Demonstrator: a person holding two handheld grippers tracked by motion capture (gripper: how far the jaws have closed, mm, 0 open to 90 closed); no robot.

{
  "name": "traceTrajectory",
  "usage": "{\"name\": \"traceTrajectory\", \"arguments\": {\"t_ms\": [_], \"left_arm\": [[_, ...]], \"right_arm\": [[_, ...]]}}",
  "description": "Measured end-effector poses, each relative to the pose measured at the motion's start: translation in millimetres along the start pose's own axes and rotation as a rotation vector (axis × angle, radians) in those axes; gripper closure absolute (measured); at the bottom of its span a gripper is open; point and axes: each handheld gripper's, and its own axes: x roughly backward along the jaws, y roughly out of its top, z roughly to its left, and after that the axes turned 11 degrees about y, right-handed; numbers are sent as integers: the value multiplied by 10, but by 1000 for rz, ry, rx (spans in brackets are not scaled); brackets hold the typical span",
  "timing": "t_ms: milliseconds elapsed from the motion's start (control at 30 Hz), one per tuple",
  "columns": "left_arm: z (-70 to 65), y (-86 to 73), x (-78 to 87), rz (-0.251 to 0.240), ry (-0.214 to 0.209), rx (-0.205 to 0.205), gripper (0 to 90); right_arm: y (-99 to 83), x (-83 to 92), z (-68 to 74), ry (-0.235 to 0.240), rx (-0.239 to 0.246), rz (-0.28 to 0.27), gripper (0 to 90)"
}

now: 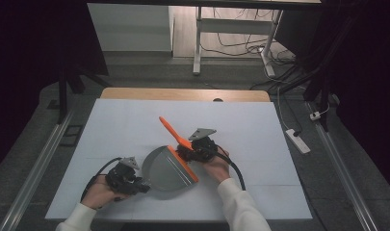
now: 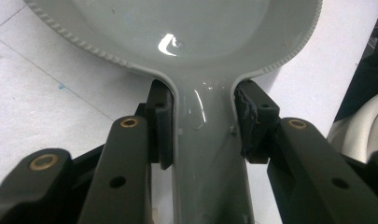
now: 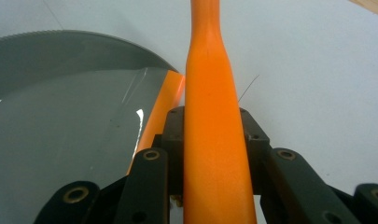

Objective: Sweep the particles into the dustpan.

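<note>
High view: a grey dustpan (image 1: 164, 171) lies at lower centre of the white table (image 1: 110, 130), its orange lip toward the right. The left gripper (image 1: 140, 185), at lower left, meets the pan's near edge. The right gripper (image 1: 185, 153), just right of centre, holds an orange handle (image 1: 170, 129) slanting up-left.

Left gripper view: both jaws are clamped on the dustpan's grey handle (image 2: 206, 158); pan bowl fills the upper frame.

Right gripper view: jaws are closed on the orange handle (image 3: 213, 140), centre frame; dustpan (image 3: 70, 140) at left, orange lip (image 3: 164, 103) beside the handle.
</note>
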Motion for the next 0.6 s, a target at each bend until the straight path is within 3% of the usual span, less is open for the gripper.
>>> {"name": "traceTrajectory", "arguments": {"t_ms": [400,600], "left_arm": [[-2,-1,-2,1,0,2,618],[-1,1,-8,3,1,1,618]], "right_arm": [[32,-59,159,51,23,-9,703],[73,-41,238,120,32,-23,704]]}}
